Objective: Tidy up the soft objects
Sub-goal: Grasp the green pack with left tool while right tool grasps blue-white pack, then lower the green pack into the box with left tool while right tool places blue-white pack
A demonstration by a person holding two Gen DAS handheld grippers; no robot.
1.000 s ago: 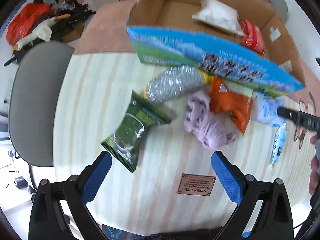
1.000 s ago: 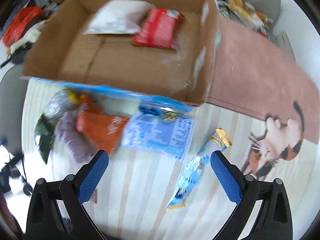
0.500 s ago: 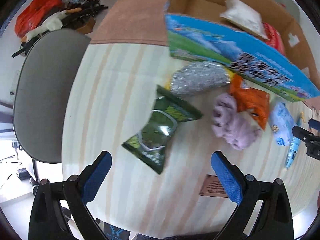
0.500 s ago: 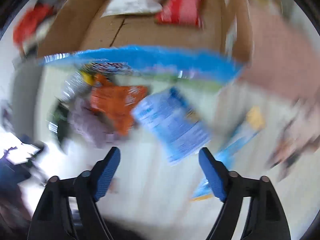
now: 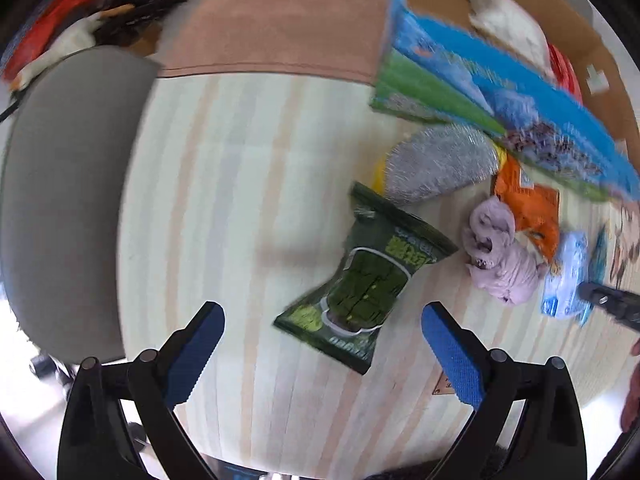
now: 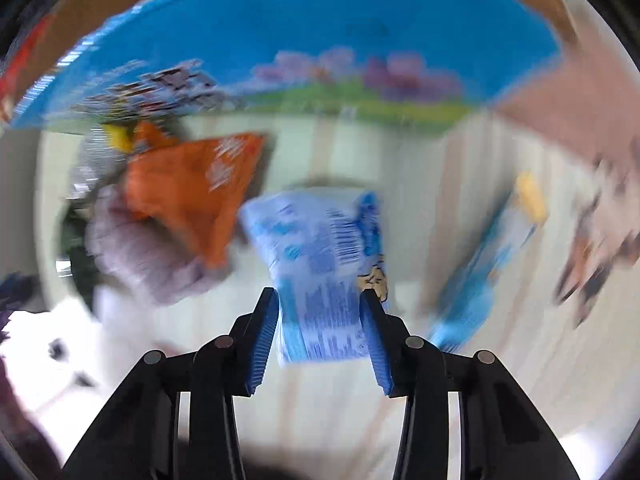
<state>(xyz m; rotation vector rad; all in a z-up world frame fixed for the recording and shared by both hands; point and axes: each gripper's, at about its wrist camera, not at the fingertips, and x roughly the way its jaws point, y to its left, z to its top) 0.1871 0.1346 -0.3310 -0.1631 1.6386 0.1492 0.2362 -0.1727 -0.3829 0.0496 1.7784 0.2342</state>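
Right gripper (image 6: 320,312): jaws closing around the pale blue packet (image 6: 320,256), blue pads at both its sides; contact looks made, though blur leaves it unsure. Packet lies on the striped tabletop (image 5: 240,184), just before the cardboard box (image 5: 500,92). Left gripper (image 5: 320,344): spread wide, empty, above the green snack bag (image 5: 368,280). Beside it: silver scouring pad (image 5: 440,168), lilac cloth (image 5: 500,252), orange packet (image 5: 532,216).
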